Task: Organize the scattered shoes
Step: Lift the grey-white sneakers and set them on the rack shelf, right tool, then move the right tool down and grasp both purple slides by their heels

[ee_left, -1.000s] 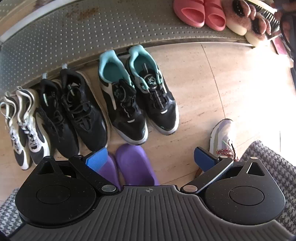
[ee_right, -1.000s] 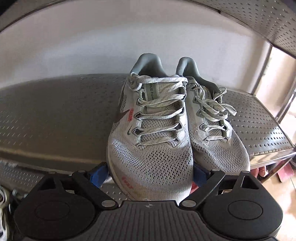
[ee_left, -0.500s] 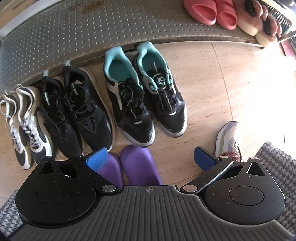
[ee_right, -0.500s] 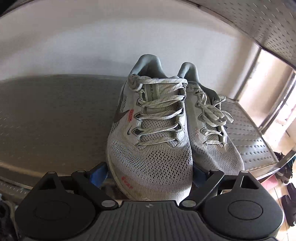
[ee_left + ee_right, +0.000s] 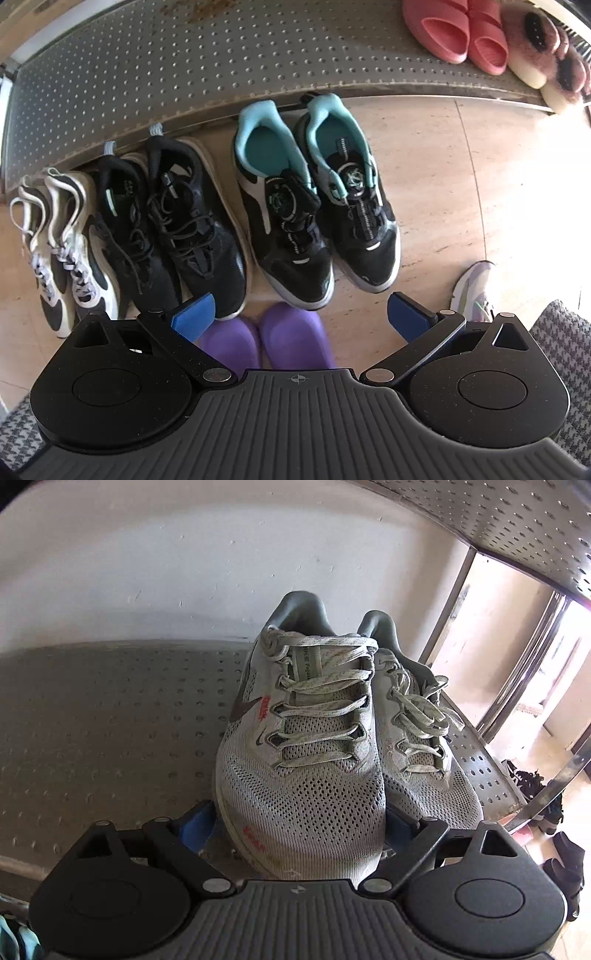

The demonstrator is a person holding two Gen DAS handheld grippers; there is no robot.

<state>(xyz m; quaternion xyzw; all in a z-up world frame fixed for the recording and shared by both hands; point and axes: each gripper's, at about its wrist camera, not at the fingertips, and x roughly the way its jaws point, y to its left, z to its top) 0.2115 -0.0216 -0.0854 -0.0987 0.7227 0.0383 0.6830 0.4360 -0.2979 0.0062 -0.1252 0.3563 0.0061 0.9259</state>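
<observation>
In the right wrist view, a grey mesh sneaker (image 5: 299,775) sits on a perforated metal shelf (image 5: 110,720), its mate (image 5: 424,746) touching its right side. My right gripper (image 5: 299,827) stands with its blue pads at either side of the left sneaker's toe; the pads are mostly hidden, so contact is unclear. In the left wrist view, my left gripper (image 5: 299,314) is open and empty above the floor. Below it lie a black-and-teal pair (image 5: 317,206), a black pair (image 5: 170,229), a white-and-black pair (image 5: 62,243) and purple clogs (image 5: 266,336).
A low perforated shelf (image 5: 221,62) holds pink slides (image 5: 461,33) and furry slippers (image 5: 546,55). A lone pale sneaker (image 5: 476,288) lies on the floor by a houndstooth mat (image 5: 561,332). Dark shoes (image 5: 546,805) lie beyond the shelf's right post.
The left gripper's view has slid so the floor shoes sit further right and lower. The right gripper has swung so the grey sneakers look closer and more of the right side shows.
</observation>
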